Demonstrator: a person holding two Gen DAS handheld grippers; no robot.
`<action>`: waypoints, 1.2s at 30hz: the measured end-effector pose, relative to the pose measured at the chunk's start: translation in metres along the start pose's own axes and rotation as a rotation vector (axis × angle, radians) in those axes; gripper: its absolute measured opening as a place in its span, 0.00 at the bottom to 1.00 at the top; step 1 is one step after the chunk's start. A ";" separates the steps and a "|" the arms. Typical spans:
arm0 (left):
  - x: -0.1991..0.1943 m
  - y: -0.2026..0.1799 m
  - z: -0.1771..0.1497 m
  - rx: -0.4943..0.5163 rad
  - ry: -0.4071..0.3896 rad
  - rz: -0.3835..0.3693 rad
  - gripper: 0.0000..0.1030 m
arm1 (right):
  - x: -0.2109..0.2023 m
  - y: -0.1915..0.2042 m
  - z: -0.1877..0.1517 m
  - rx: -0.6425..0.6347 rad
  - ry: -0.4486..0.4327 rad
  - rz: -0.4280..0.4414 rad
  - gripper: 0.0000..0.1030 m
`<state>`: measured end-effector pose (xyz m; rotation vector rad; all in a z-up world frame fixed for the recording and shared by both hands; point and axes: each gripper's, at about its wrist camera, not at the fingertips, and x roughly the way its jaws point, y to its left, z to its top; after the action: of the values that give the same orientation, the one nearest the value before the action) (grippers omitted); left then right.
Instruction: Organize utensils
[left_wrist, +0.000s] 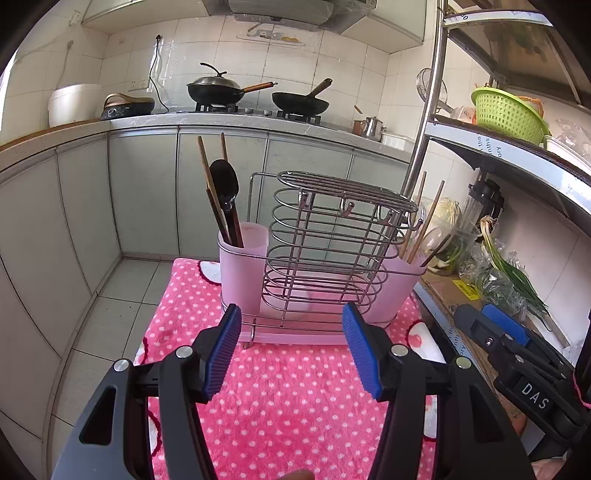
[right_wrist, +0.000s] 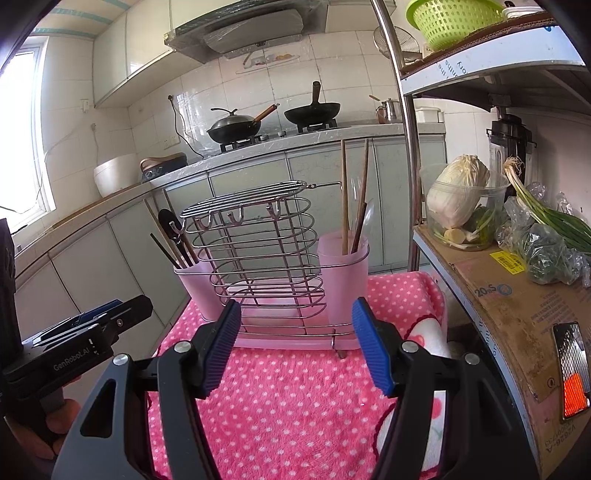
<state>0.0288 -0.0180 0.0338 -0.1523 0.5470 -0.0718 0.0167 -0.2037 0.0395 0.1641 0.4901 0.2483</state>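
Observation:
A wire utensil rack (left_wrist: 325, 254) (right_wrist: 258, 254) stands on a pink dotted towel (left_wrist: 291, 398) (right_wrist: 291, 398), with a pink cup at each end. The left cup (left_wrist: 242, 273) (right_wrist: 197, 286) holds a black spoon (left_wrist: 225, 184) (right_wrist: 169, 221) and brown chopsticks (left_wrist: 207, 177). The right cup (left_wrist: 402, 284) (right_wrist: 341, 280) holds chopsticks (right_wrist: 344, 199) and a clear spoon (left_wrist: 432, 240). My left gripper (left_wrist: 291, 317) is open just short of the rack, nothing between its blue pads (left_wrist: 221, 347). My right gripper (right_wrist: 295, 314) is open too and holds nothing.
A metal shelf unit (left_wrist: 517, 155) (right_wrist: 487, 266) stands close on the right with a cabbage tub (right_wrist: 461, 210), green onions (right_wrist: 554, 218) and a green basket (left_wrist: 508, 114). Behind, the counter (left_wrist: 236, 118) carries two woks (left_wrist: 218, 92) (right_wrist: 312, 110). Floor tiles drop off at the left.

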 end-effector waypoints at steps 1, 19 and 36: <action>0.000 0.000 0.000 0.000 0.001 -0.001 0.54 | 0.000 0.000 0.000 0.000 0.000 0.000 0.61; -0.002 -0.001 0.000 0.007 -0.007 -0.004 0.54 | -0.001 0.002 -0.001 -0.009 -0.004 0.008 0.61; -0.007 -0.003 0.000 0.012 -0.022 0.002 0.54 | -0.001 0.004 -0.002 -0.020 -0.005 0.012 0.61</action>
<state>0.0229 -0.0206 0.0381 -0.1405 0.5245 -0.0710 0.0143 -0.2003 0.0393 0.1484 0.4820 0.2641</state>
